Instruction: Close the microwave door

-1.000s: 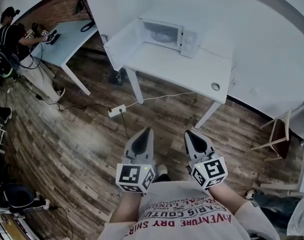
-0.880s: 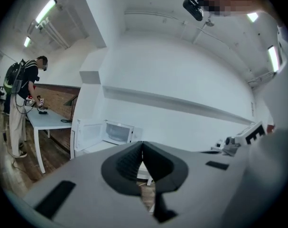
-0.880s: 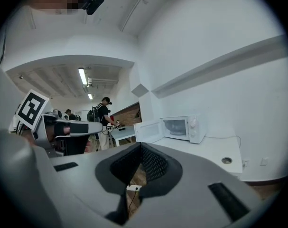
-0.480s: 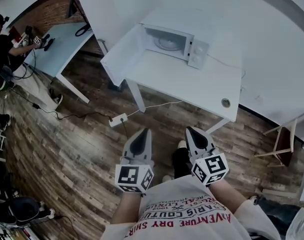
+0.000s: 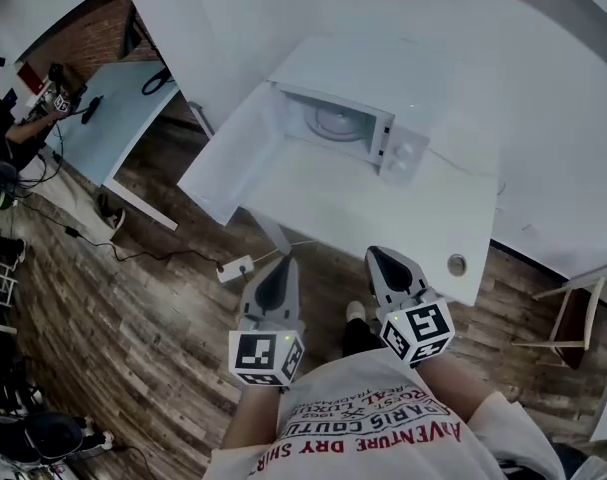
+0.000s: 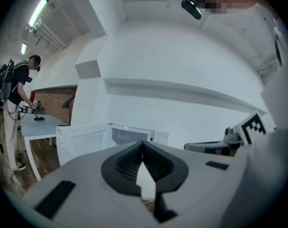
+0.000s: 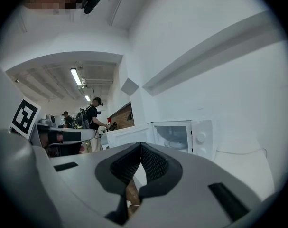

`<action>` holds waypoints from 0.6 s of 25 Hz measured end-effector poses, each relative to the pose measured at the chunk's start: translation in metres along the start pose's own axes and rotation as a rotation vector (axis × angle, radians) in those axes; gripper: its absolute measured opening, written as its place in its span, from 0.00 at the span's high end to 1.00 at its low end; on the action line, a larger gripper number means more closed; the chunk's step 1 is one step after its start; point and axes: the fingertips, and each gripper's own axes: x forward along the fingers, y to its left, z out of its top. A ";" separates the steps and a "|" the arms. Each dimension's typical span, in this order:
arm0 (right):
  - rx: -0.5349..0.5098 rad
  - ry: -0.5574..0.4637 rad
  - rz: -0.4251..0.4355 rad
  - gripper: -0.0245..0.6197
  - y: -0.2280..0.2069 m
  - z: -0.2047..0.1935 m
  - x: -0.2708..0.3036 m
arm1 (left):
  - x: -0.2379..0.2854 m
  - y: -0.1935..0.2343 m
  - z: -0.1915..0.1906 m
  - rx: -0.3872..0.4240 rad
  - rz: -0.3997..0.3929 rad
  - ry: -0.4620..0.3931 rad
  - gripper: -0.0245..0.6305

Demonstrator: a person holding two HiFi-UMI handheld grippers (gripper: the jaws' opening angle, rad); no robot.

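As the microwave door [image 5: 231,156] gapes, both grippers [image 5: 285,261] [image 5: 375,254] point forward.

The white bench [image 5: 323,200] stands on a wooden plank floor [image 5: 133,308]. On it, at the back, sits the microwave [image 5: 383,118], door open. A round cable hole [image 5: 456,264] marks its near right corner.

A white table [image 5: 368,208] stands against a plain white wall [image 5: 453,38] on a floor of dark wood planks [image 5: 123,338]. Left of this table, a strip of red brick wall [image 5: 88,23] sits behind a pale blue table [image 5: 103,133]. A wooden chair [image 5: 573,313] stands to its right. A white power strip [image 5: 235,268] lies on the floor by its front left leg. Tube lights [image 7: 78,76] line the ceiling.
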 end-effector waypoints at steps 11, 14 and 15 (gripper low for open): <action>-0.005 0.019 -0.006 0.94 -0.129 0.039 0.095 | 0.160 -0.002 0.019 -0.064 -0.003 0.024 0.95; -0.012 0.024 -0.049 0.94 -0.160 0.046 0.111 | 0.183 0.000 0.017 -0.076 -0.003 0.040 0.95; -0.016 0.023 -0.065 0.94 -0.169 0.048 0.116 | 0.190 0.002 0.015 -0.081 0.003 0.047 0.95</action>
